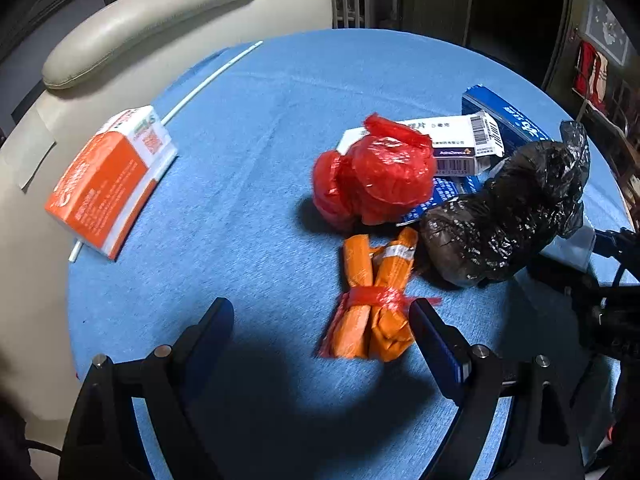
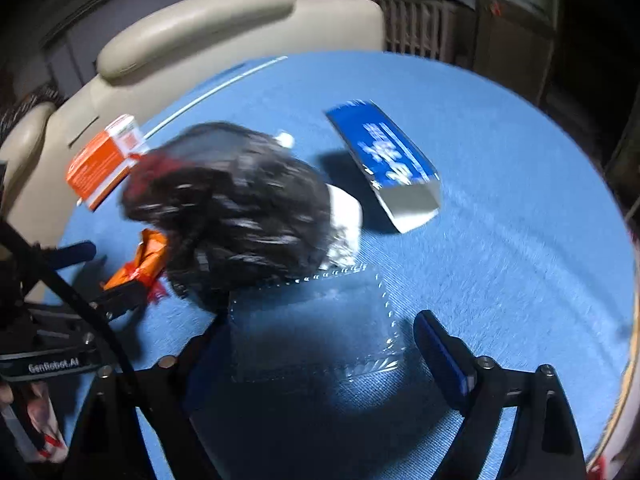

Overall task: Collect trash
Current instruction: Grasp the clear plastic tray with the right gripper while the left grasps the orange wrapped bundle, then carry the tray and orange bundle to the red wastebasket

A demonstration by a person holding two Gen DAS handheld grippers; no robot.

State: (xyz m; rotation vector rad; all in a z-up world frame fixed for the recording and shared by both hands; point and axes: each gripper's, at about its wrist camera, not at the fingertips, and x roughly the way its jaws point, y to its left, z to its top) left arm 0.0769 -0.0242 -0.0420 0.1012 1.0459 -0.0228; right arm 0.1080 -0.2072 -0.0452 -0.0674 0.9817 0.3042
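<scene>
On the blue table (image 1: 248, 184) lie an orange wrapper bundle (image 1: 372, 304) tied with red plastic, a red plastic bag (image 1: 376, 172), a crumpled black bag (image 1: 508, 208), a white medicine box (image 1: 460, 140) and a blue carton (image 1: 504, 116). My left gripper (image 1: 322, 316) is open; its right finger touches the orange bundle's side. My right gripper (image 2: 320, 328) is open over a clear plastic blister tray (image 2: 316, 320). The black bag (image 2: 236, 208) is blurred just ahead of it, the blue carton (image 2: 388, 160) beyond.
An orange and white box (image 1: 108, 184) lies at the table's left edge beside a white straw (image 1: 208, 80). A cream leather chair (image 1: 152, 12) stands behind the table. Dark furniture stands at the back right.
</scene>
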